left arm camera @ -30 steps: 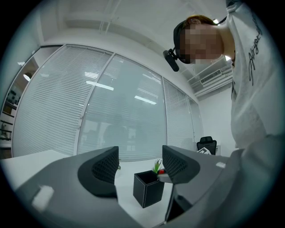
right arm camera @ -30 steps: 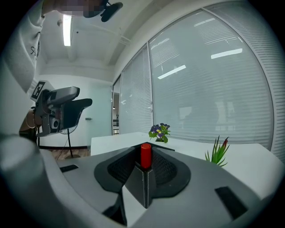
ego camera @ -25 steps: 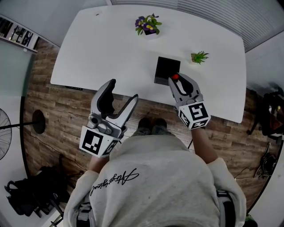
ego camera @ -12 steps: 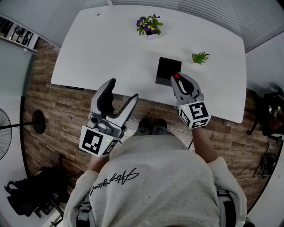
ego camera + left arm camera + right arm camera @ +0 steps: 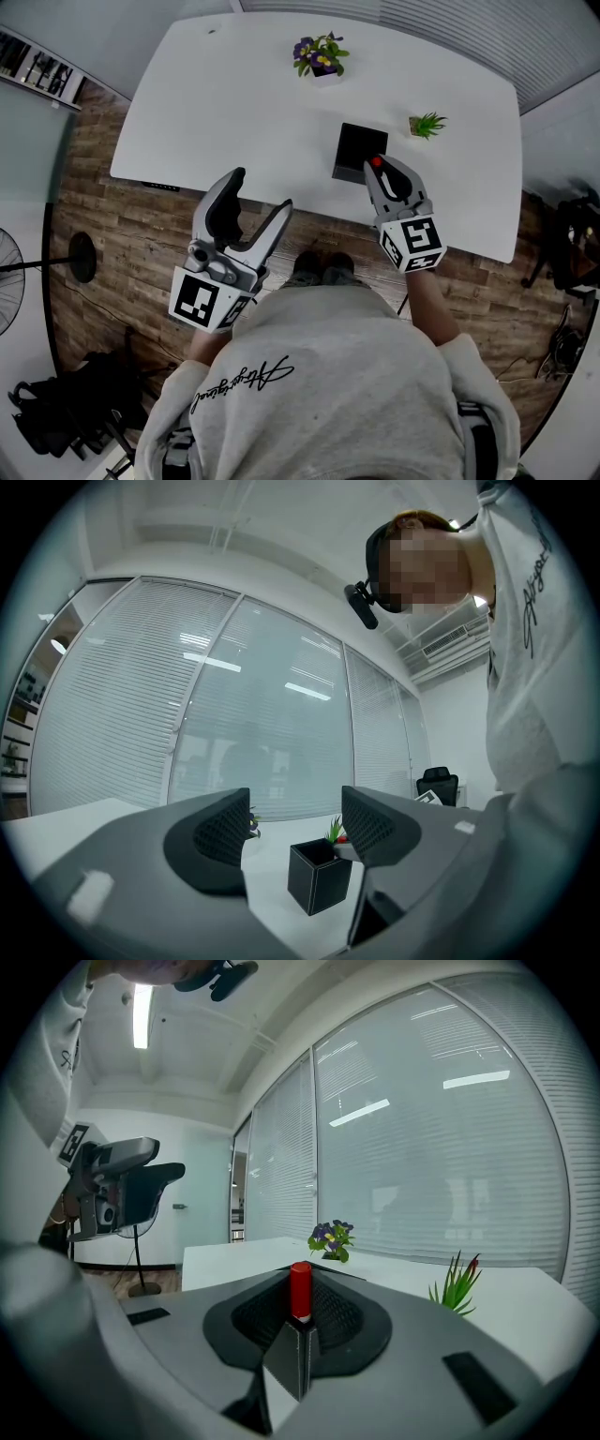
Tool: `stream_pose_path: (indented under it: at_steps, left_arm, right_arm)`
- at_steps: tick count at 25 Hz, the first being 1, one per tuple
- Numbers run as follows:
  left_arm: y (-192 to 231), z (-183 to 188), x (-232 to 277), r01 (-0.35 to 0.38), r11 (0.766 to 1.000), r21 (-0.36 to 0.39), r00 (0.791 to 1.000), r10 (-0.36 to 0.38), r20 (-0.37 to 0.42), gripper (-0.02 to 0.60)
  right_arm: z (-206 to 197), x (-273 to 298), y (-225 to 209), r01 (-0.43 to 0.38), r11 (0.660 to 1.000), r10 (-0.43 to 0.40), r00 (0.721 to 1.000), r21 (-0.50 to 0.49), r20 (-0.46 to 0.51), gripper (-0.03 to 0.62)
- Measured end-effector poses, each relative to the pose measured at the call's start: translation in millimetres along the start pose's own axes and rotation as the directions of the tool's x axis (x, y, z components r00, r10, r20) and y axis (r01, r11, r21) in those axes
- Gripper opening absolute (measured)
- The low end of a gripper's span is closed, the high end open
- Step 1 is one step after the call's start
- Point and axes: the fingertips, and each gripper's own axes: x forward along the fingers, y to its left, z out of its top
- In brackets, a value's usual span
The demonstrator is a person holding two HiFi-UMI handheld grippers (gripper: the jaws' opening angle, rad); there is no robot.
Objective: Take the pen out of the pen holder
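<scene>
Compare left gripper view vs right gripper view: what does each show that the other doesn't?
Left gripper view only: the left gripper with its jaws apart and nothing between them, the whole black pen holder from outside, and an office chair.
Right gripper view only: a close look at the right gripper, whose jaws have just been closing, clamped on the red-capped pen.
Both: the white table, the small green plant, and the blinds behind glass.

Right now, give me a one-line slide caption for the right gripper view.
Right gripper, jaws just closed on the red-capped pen in the black pen holder.
</scene>
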Motion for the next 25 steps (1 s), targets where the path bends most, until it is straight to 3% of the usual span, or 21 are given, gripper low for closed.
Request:
stream_pose_path:
  at_steps: [25]
  left_arm:
    - [6, 6, -7, 0.012, 1.0, 0.002, 1.0, -0.012, 0.023, 0.295]
  right_arm:
    - [20, -4, 2, 0.041, 0.999, -0.039, 0.998, -0.034, 0.046, 0.058]
